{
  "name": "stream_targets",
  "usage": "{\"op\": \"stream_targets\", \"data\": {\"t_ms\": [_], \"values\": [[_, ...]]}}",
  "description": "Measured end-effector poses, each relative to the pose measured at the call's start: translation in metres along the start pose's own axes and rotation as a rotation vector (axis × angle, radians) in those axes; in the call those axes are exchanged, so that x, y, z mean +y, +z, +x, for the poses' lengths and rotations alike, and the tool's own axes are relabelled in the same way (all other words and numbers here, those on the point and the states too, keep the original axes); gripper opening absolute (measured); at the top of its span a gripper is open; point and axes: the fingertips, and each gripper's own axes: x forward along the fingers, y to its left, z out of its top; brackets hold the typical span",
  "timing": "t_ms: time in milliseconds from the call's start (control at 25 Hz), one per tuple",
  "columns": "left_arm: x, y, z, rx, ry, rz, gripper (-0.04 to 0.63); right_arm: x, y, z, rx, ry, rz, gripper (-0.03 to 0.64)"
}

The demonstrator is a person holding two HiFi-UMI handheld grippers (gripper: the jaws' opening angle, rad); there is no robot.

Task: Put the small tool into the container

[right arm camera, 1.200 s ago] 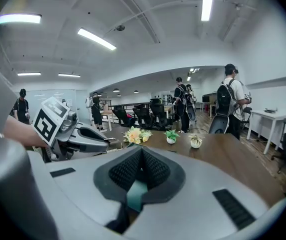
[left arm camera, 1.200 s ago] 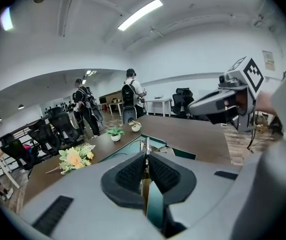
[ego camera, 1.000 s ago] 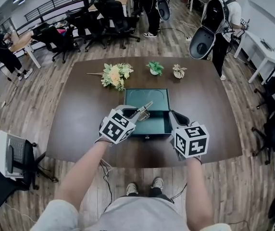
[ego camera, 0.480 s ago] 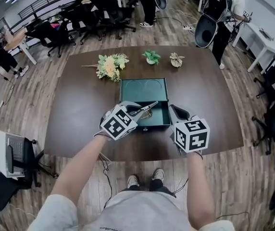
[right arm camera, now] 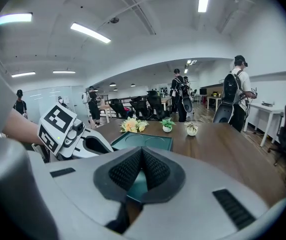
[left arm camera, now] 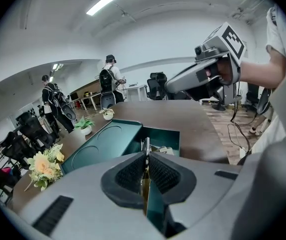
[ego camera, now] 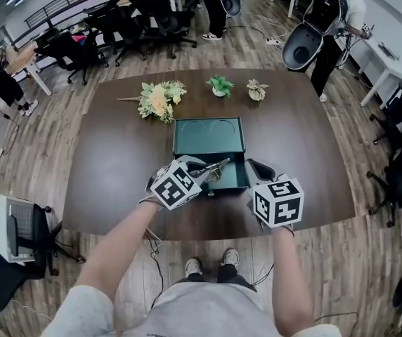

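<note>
**Tool over the open box, release pending**

Far left on the brown table [ego camera: 109,174] lay a spray of flowers [ego camera: 157,100], well apart from the work and no part of it.

The left gripper [left arm camera: 146,156] was clamped on the small tool [ego camera: 215,165], a thin metal piece pinched edge-on between the ribbed pads. Its free end stuck out past the jaw tips, towards the box. In the head view the tool hung over the near-left part of the tray. I could not tell whether its tip touched anything inside.

The container [ego camera: 236,177] was a dark green box just ahead of both grippers. Its lid [ego camera: 208,136] was thrown back flat on the far side, showing two round recesses. Some pale object already lay in the tray beyond the tool tip — too small to name.

To the right, the right gripper [right arm camera: 142,153] had its pad tips together with nothing between them. It hung just beside the tray's right edge and pointed across the box, idle as far as I could judge.

Judgement: the carry looked finished and the placing step was in hand. The next move would call for lowering the tool below the rim, clear of that pale object, then parting the left jaws — low enough that it would not bounce out.
</note>
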Motion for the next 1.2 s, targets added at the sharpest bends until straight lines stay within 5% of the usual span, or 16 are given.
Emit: {"op": "stream_targets", "data": {"t_ms": [640, 1200], "values": [[0.01, -0.015, 0.022, 0.064, 0.003, 0.03, 0.029, 0.005, -0.01, 0.013, 0.037, 0.02, 0.001, 0.003], [0.012, -0.033, 0.034, 0.111, -0.002, -0.116, 0.037, 0.007, -0.012, 0.014, 0.035, 0.023, 0.009, 0.005]]}}
